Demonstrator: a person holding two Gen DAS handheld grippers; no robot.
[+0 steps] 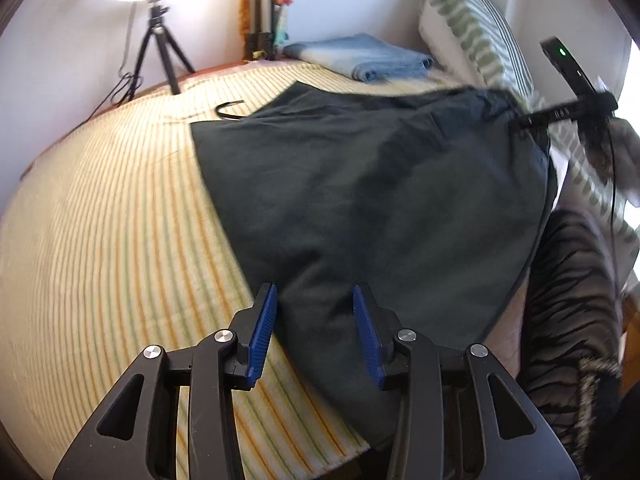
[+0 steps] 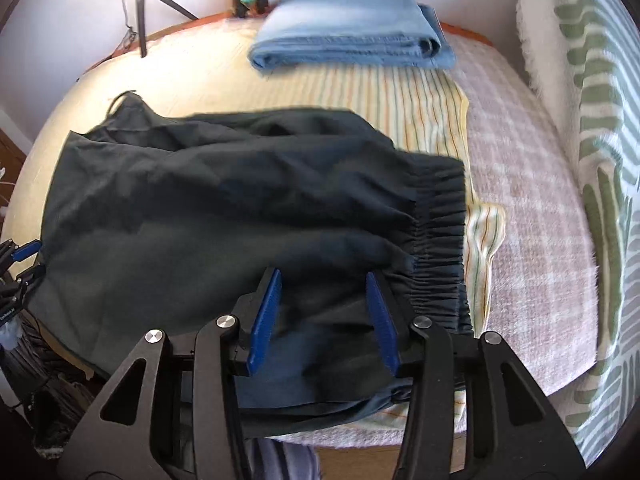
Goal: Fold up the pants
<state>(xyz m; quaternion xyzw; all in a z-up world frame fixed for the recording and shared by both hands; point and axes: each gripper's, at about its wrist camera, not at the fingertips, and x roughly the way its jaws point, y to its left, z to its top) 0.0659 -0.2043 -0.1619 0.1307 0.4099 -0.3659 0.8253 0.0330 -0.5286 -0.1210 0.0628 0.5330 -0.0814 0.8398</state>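
Observation:
Dark pants (image 1: 380,200) lie spread and doubled over on a striped bed cover (image 1: 100,220). In the right wrist view the pants (image 2: 220,208) show their gathered elastic waistband (image 2: 440,232) at the right. My left gripper (image 1: 316,292) hangs open over the near part of the cloth, its blue pads apart with nothing pinched. My right gripper (image 2: 324,276) is open just above the fabric beside the waistband, and cloth lies loose below its fingers. The left gripper (image 2: 26,258) also shows at the pants' far left edge. The right gripper's body (image 1: 560,114) is blurred at the pants' far right.
Folded blue jeans (image 2: 348,28) lie at the bed's far side. A green-patterned pillow (image 2: 592,120) and a pink checked blanket (image 2: 532,200) are on the right. A tripod with a ring light (image 1: 160,40) stands past the bed. A tiger-striped blanket (image 1: 568,300) hangs near the right edge.

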